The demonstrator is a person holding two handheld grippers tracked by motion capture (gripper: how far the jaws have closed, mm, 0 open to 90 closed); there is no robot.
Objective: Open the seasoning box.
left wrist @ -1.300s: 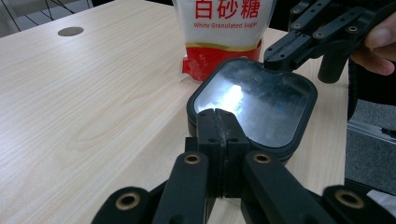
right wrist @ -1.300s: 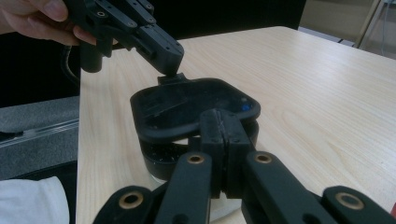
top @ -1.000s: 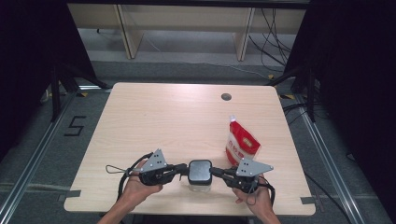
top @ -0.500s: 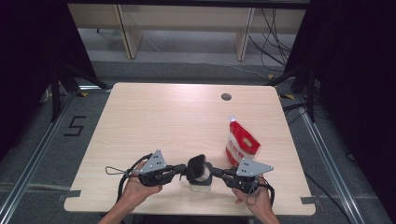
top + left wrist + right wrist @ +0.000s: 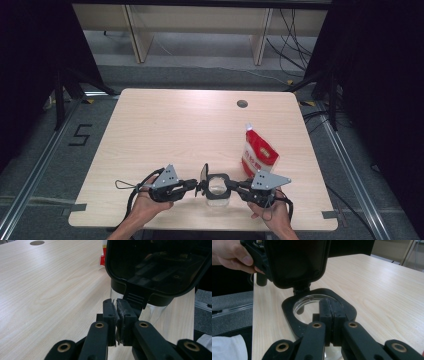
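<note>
Two tools work a clear jar with a black flip lid at the near edge of the tabletop.

Nearest the person, the left hand (image 5: 142, 205) and right hand (image 5: 272, 215) each hold a tool. The left tool (image 5: 199, 185) has its jaws pressed together on the tab of the lid (image 5: 203, 173), which stands raised on its hinge; in the left gripper view the lid (image 5: 155, 265) rises dark just above the jaws. The right tool (image 5: 233, 186) is closed on the black collar around the jar's mouth, seen close in the right gripper view (image 5: 331, 312). The jar (image 5: 218, 190) stands between the two tools. Beyond the right tool, near it, a red and white pouch (image 5: 259, 154) stands upright. Farther back, the wooden tabletop (image 5: 175, 125) has a round dark hole (image 5: 242, 104) by its far edge.
</note>
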